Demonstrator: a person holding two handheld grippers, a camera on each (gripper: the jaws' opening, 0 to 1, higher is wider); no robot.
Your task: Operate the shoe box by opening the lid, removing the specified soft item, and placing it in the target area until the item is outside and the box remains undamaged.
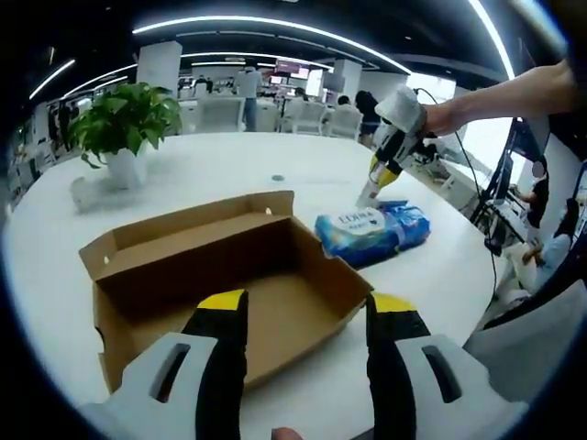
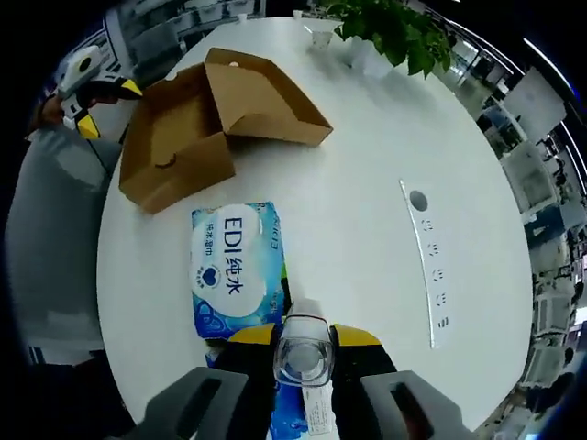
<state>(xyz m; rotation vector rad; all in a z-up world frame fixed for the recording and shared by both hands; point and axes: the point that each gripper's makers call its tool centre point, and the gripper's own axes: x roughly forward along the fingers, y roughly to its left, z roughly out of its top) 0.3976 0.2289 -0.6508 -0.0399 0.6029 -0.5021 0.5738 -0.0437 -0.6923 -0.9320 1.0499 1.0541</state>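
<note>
The cardboard shoe box point(image 1: 229, 275) lay open and emptied on the white table point(image 1: 229, 170), its lid folded back. Just beside it rested the blue wipes pack point(image 2: 234, 266), already outside. The right gripper point(image 2: 301, 337) pinched the pack's edge, apparently setting it down, while the left gripper point(image 1: 307, 312) hovered wide over the box, holding nothing.

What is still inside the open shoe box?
The shoe box shows a bare cardboard floor with nothing on it; the near wall hides the front inside edge. The blue wipes pack lies outside on the white table, with the right tool at it.

Right tool point(image 2: 301, 341) closed on blue wipes pack point(image 2: 235, 269) edge — open cardboard box point(image 2: 206, 124) beyond, on white table point(image 2: 367, 183).
</note>
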